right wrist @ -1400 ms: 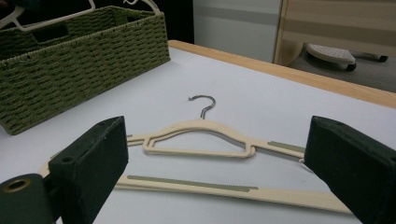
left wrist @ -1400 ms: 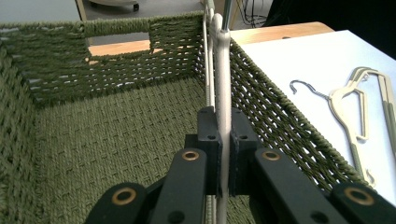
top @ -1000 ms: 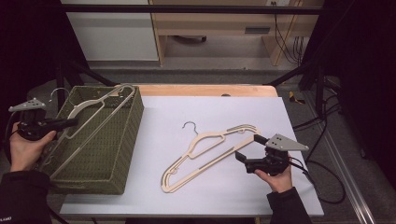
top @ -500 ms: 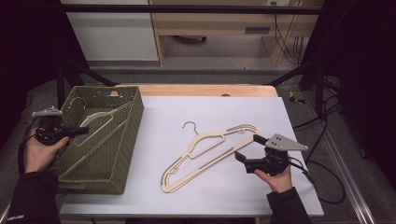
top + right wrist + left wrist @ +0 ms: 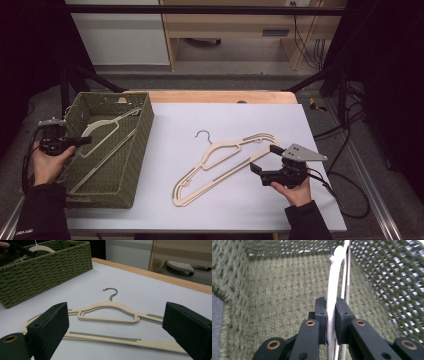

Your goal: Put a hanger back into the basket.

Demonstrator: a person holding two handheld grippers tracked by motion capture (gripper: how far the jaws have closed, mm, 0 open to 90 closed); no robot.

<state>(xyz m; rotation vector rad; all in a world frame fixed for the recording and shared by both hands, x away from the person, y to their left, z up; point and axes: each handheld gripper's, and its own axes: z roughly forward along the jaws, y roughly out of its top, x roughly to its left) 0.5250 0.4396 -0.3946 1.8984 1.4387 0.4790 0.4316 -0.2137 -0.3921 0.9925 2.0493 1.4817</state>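
Note:
A cream hanger (image 5: 107, 125) with a metal hook lies slanted inside the green woven basket (image 5: 142, 125). My left gripper (image 5: 87, 140) reaches in over the basket's left rim. In the left gripper view that hanger (image 5: 334, 277) stands edge-on between the black pads (image 5: 321, 312), which still touch it; my left gripper (image 5: 331, 302) has just been easing its jaws open slightly. A second cream hanger (image 5: 220, 155) lies flat on the white table. My right gripper (image 5: 263, 157) rests open at its right end, and in the right gripper view the wide jaws of my right gripper (image 5: 117, 320) frame this hanger (image 5: 110, 305).
The basket (image 5: 45, 267) fills the table's left side, close to the left edge. A wooden strip (image 5: 220, 96) runs along the table's far edge. Beyond it stand a shelf unit (image 5: 230, 30) and dark frame legs. Cables (image 5: 345, 200) trail at the right.
My left hand has come down and inward, lowering the hanger from above the basket's rim into the basket. The right hand and the table hanger have stayed put.

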